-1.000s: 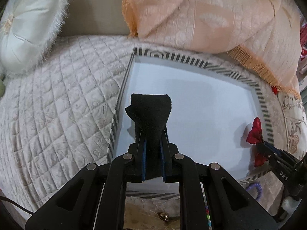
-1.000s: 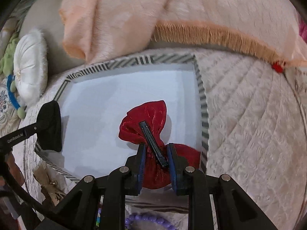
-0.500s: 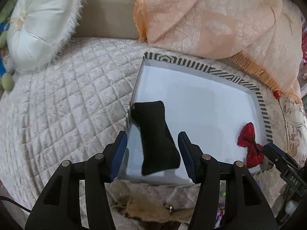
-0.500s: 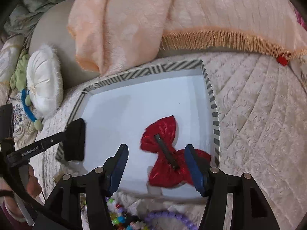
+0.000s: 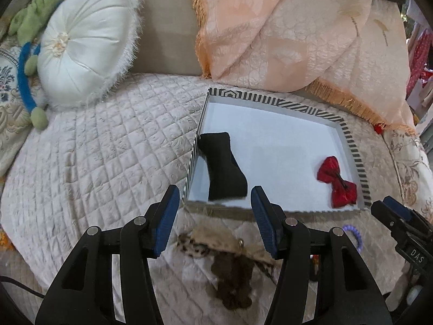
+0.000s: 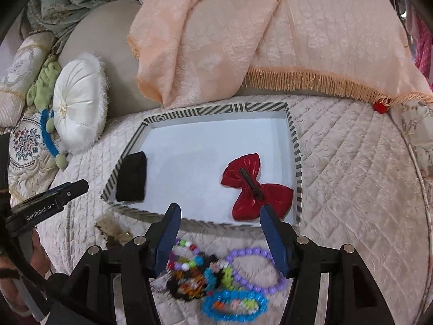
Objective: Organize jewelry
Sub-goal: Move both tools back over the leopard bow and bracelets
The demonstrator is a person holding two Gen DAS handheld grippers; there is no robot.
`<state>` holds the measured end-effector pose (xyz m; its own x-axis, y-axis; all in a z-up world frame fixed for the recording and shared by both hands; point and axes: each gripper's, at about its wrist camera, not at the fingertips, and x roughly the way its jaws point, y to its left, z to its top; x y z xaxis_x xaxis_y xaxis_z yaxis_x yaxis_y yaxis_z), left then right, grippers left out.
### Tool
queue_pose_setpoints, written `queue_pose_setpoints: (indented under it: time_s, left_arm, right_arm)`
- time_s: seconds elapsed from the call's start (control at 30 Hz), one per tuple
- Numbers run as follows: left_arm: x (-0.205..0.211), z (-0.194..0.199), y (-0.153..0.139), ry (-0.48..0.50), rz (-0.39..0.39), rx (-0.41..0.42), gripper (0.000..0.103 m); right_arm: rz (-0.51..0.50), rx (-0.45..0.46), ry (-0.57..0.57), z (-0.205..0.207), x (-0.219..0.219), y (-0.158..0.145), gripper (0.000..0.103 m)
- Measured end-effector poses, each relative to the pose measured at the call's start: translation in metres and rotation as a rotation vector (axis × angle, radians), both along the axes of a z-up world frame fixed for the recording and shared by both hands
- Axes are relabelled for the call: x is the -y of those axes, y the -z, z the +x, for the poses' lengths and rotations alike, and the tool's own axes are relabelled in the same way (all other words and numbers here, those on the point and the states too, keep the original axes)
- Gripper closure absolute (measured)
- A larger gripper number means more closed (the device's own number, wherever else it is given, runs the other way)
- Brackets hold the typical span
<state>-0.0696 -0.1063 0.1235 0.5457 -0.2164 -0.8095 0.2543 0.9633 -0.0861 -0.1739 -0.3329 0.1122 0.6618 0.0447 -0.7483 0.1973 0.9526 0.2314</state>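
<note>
**Grippers open above a tray holding 2 hair bows**

Bows lie flat inside a shallow white tray (image 6: 296,159) with a black-and-white striped rim, which sits on a quilted cream bedspread (image 5: 108,146). A black bow (image 5: 223,166) rests against the tray's left wall, near its front corner. A red bow (image 6: 255,187), shiny and with a dark clip across its middle, lies near the tray's right wall, well apart from the black one.

The left gripper (image 5: 215,220) hangs in front of the tray's near edge with its blue-padded jaws spread wide and nothing between them; the black bow lies beyond the fingertips, untouched. The right gripper (image 6: 219,237) likewise stands open and empty, just in front of the tray, with the red bow beyond its right finger. Both sets of jaws have just been opening.

On the bedspread before the tray lie more pieces: a purple bead bracelet (image 6: 257,269), a pile of multicoloured bead bands (image 6: 197,269), a blue beaded clip (image 6: 235,304) and a leopard-print hair piece (image 5: 227,249), somewhat blurred.

Behind the tray a peach fringed blanket (image 5: 284,35) is draped, and a round white cushion (image 5: 84,43) leans at the left.
</note>
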Motion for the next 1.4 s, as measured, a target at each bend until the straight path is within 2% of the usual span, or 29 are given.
queue_pose_setpoints:
  time_s: [0.43, 0.73, 0.9, 1.07, 1.27, 1.4]
  left_arm:
    - [-0.017, -0.069, -0.018, -0.012, 0.035, 0.102, 0.048]
    - [-0.022, -0.098, -0.023, -0.002, 0.023, 0.116, 0.048]
    - [-0.028, -0.104, -0.020, -0.004, 0.017, 0.099, 0.048]
    - [-0.048, -0.098, -0.016, -0.020, -0.057, 0.023, 0.048]
    - [-0.070, -0.088, -0.006, -0.054, -0.089, -0.032, 0.048]
    - [-0.080, -0.077, 0.012, -0.085, -0.143, -0.116, 0.048]
  right_arm:
    - [-0.011, 0.016, -0.046, -0.046, -0.034, -0.014, 0.044]
    - [-0.032, 0.036, -0.052, -0.066, -0.048, -0.023, 0.044]
    - [-0.037, 0.030, -0.059, -0.074, -0.048, -0.023, 0.044]
    - [-0.035, 0.018, -0.069, -0.081, -0.045, -0.019, 0.044]
    - [-0.021, -0.017, -0.079, -0.085, -0.036, 0.002, 0.044]
    - [-0.009, -0.058, -0.070, -0.083, -0.026, 0.019, 0.044]
